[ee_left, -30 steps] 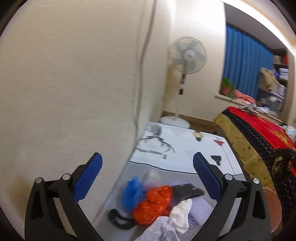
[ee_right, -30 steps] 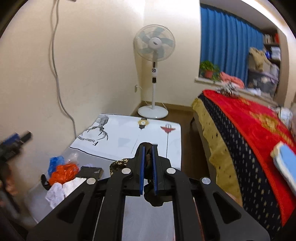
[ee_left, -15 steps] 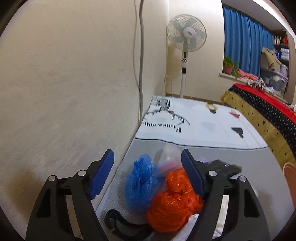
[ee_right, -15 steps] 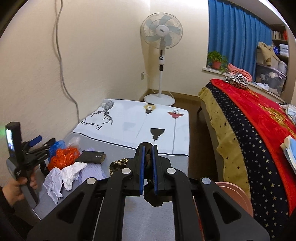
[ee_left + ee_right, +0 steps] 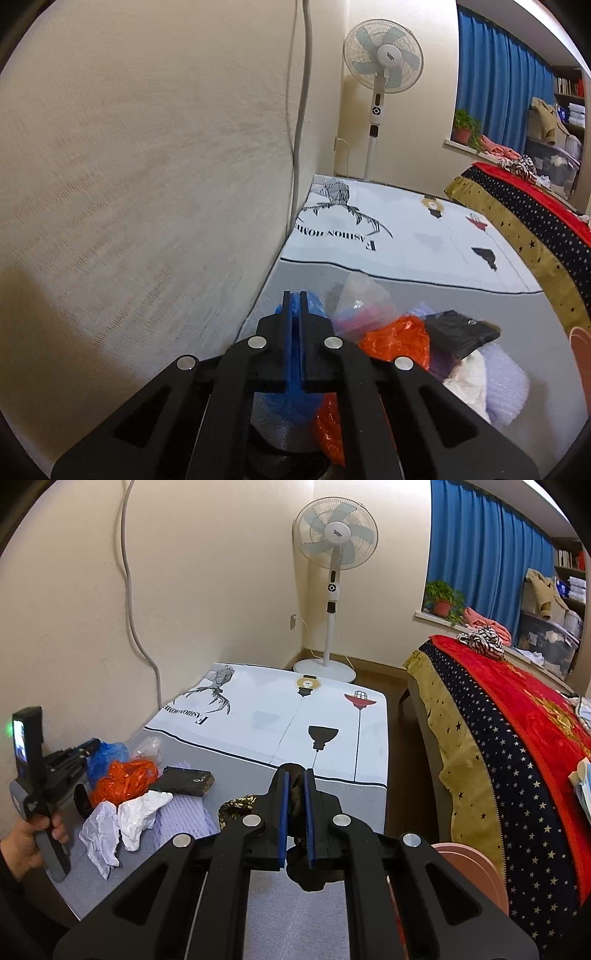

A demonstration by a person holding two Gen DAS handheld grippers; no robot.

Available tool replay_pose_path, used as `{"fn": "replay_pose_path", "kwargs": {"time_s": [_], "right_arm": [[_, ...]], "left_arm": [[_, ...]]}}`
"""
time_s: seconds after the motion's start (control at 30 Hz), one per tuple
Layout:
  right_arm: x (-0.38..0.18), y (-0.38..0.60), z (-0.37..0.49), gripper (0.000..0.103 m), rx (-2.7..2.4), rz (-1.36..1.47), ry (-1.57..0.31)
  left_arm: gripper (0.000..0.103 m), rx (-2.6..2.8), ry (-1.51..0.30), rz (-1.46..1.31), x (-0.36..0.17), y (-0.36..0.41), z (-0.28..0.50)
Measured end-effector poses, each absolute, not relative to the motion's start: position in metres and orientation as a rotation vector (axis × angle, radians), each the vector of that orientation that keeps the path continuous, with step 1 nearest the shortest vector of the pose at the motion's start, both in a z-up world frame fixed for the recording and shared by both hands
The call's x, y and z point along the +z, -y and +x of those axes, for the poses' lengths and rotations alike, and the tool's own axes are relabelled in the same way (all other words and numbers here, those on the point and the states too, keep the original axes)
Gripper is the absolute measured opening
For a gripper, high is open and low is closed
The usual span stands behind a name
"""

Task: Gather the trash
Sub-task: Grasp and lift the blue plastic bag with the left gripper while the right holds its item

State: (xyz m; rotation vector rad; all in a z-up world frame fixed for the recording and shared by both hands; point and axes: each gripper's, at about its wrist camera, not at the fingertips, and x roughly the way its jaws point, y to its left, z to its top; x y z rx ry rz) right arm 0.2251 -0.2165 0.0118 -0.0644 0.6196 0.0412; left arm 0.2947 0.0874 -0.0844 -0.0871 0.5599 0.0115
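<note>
Your left tongs (image 5: 294, 301) are pinched together on the blue plastic bag (image 5: 107, 755) at the wall-side edge of the trash heap on the grey bench (image 5: 295, 915) — your right tongs (image 5: 295, 779) clamp a dark scrap (image 5: 301, 871) nearer the red bedspread (image 5: 517, 709). Orange bag (image 5: 399, 336) lies just beside the blue.

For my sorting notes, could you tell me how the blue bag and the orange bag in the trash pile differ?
The blue bag is pinched in the left gripper; the orange bag lies free beside it. The blue bag sits nearest the wall, the orange bag further toward the table's middle. Both are crumpled thin plastic.
</note>
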Motion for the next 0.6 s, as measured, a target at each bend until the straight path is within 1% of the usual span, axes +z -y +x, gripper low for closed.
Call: {"fn": "replay_pose_path", "kwargs": {"time_s": [0.37,0.6], "right_arm": [[0.040,0.228,0.200,0.008,0.028,-0.043,-0.546],[0.080,0.248,0.162,0.008,-0.001,-0.002,-0.482]], "left_arm": [[0.002,-0.073,-0.411,-0.026,0.021,-0.061,0.251],[0.002,-0.135,-0.375,0.024,0.080,-0.021,0.211]]}}
